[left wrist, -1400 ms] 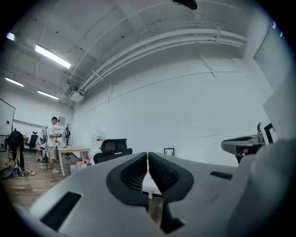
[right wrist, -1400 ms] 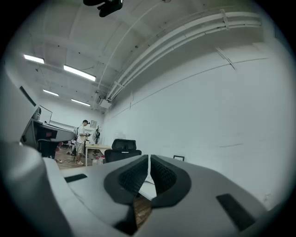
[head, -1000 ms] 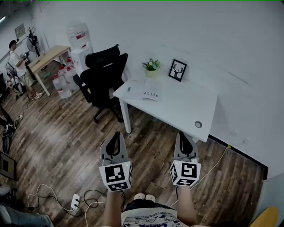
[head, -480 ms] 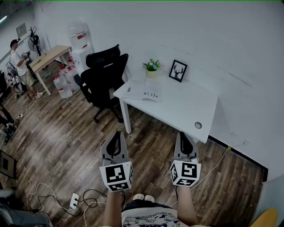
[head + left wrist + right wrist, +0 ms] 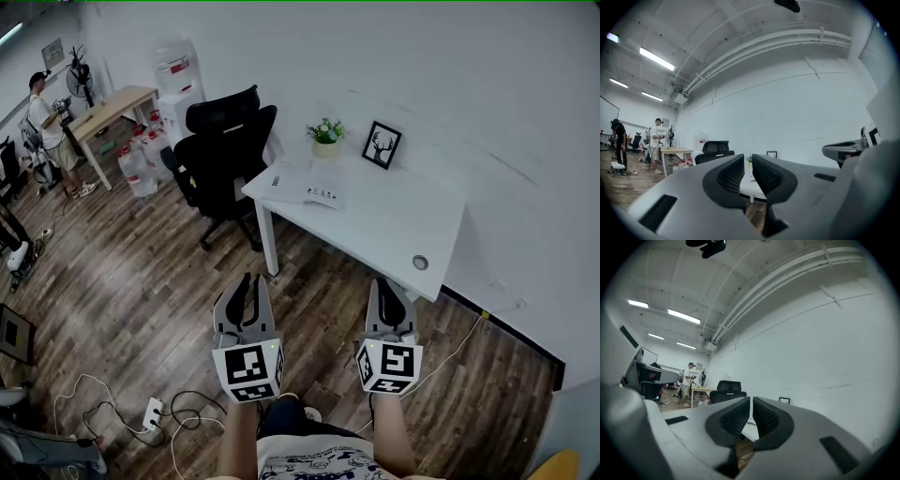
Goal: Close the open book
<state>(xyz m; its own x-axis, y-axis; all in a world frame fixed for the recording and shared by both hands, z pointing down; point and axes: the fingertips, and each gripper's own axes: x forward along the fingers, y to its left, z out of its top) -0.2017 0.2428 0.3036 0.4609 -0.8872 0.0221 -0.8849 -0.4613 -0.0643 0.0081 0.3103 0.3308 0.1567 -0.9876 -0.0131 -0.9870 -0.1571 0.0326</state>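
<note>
Not yet at the desk [image 5: 394, 225]
My left tongs [image 5: 246, 281] and right tongs [image 5: 389, 286] were closed, empty; the book [image 5: 312, 193] called for stepping closer first.

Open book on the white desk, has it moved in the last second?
No. The open book lies at the same spot on the white desk, just before the potted plant.

Two grippers showing, left gripper [image 5: 246, 281] and right gripper [image 5: 390, 287], plus one table [image 5: 398, 225], book [image 5: 309, 187], plant [image 5: 325, 133], frame [image 5: 382, 145], chair [image 5: 220, 155].
</note>
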